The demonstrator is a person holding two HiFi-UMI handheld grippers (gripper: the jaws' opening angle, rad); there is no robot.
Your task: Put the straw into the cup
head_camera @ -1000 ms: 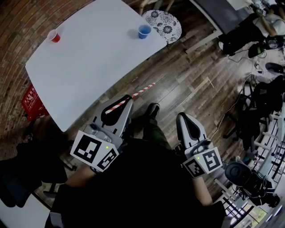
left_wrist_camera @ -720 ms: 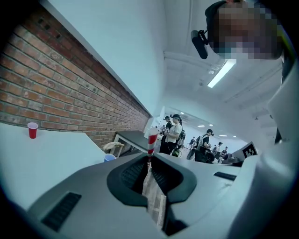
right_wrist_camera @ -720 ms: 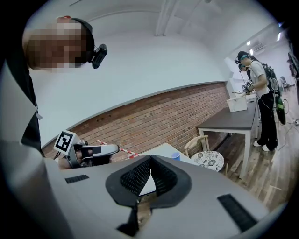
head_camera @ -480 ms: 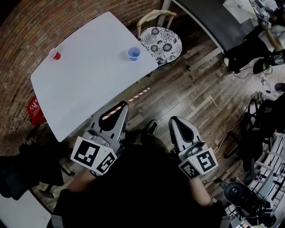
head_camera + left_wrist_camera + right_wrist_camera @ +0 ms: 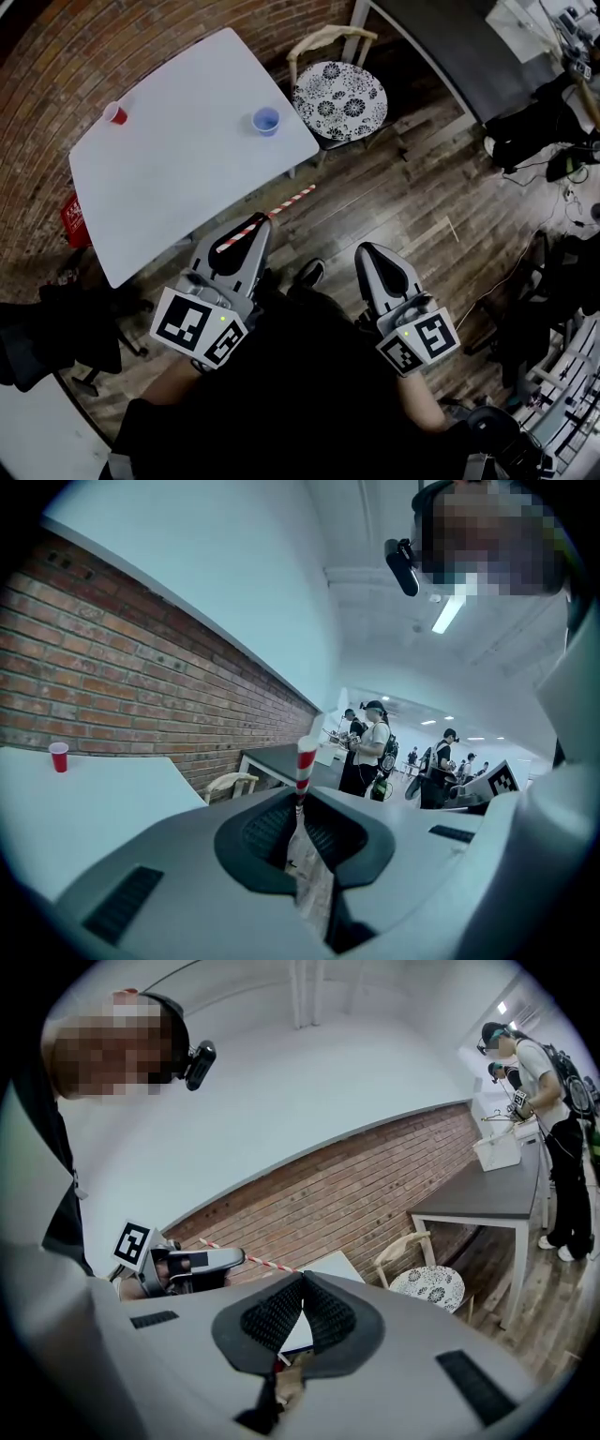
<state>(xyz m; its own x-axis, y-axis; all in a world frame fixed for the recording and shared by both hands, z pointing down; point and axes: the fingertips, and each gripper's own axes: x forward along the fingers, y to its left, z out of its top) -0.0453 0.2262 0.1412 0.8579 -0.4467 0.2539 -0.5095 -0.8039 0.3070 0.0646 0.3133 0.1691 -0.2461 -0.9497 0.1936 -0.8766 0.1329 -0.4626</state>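
Two cups on the white desk [image 5: 178, 178]: red cup [image 5: 114, 113] by the far edge toward the far-left corner, blue cup [image 5: 265, 121] close to the near-right corner. No straw in either cup.

Left tongs [image 5: 253, 228]: clenched on the red-and-white striped straw [image 5: 272, 212], gripped at one end, most of its length free. Right tongs [image 5: 372, 255]: pressed together, nothing between them, held low over the wooden floor [image 5: 412, 206] and well apart from the desk.

Change over the last second:
- Blue cup and near-right corner now closer in the head view to the straw's free tip than a second ago.
- Grip on the straw unchanged, with the same length protruding.
- Right tongs in the same idle posture.

Meaning for the task, as a judgement: approach to the desk under way, insertion not yet begun. Blue cup the nearer candidate; target cup not stated in the task.

Straw position and axis:
- Located just outside the desk's near edge, over the floor, touching neither desk nor cup.
- Long axis roughly parallel to that near edge, running from the left tongs toward the near-right corner.
- Free tip pointing forward and to the right, away from the body, past the blue cup's side rather than at its mouth.
- Attitude close to level in the right gripper view.

Next move, as a judgement: swing the free tip left over the near-right corner, then tilt it downward into the cup mouth.
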